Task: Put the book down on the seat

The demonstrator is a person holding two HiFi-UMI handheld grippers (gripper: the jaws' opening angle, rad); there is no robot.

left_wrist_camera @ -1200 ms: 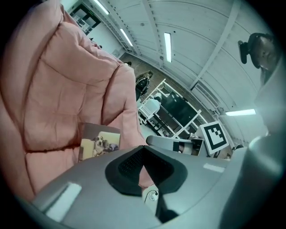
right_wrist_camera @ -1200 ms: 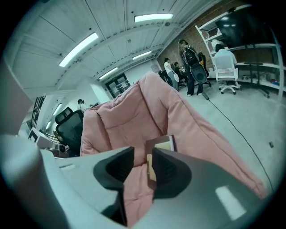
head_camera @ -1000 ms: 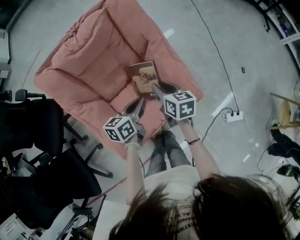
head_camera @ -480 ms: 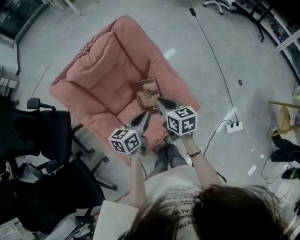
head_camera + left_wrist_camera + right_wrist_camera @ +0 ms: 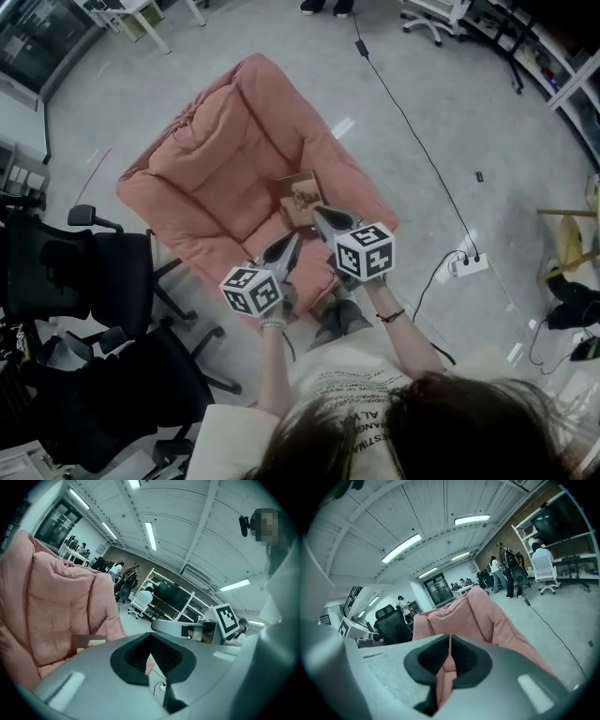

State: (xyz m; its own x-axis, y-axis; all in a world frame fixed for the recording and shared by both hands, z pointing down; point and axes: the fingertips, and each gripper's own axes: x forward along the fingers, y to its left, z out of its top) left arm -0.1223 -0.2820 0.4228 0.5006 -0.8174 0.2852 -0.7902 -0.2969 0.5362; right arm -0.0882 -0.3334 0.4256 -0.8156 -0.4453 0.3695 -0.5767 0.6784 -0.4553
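Note:
A brown book lies flat on the seat of the pink padded armchair, free of both grippers. My right gripper hovers just in front of and above the book's near edge. Its jaws have just been closing and now stand shut with nothing between them. My left gripper hangs beside it over the seat's front edge, also shut and empty. In the left gripper view the book shows low against the pink cushions.
Black office chairs stand close on the left of the armchair. A white power strip and its black cable lie on the grey floor to the right. Desks, shelves and people are far off at the back.
Both grippers have lifted up and back from the seat, leaving the book lying there. The right jaws have closed on nothing. The armchair looks smaller as the head rises.

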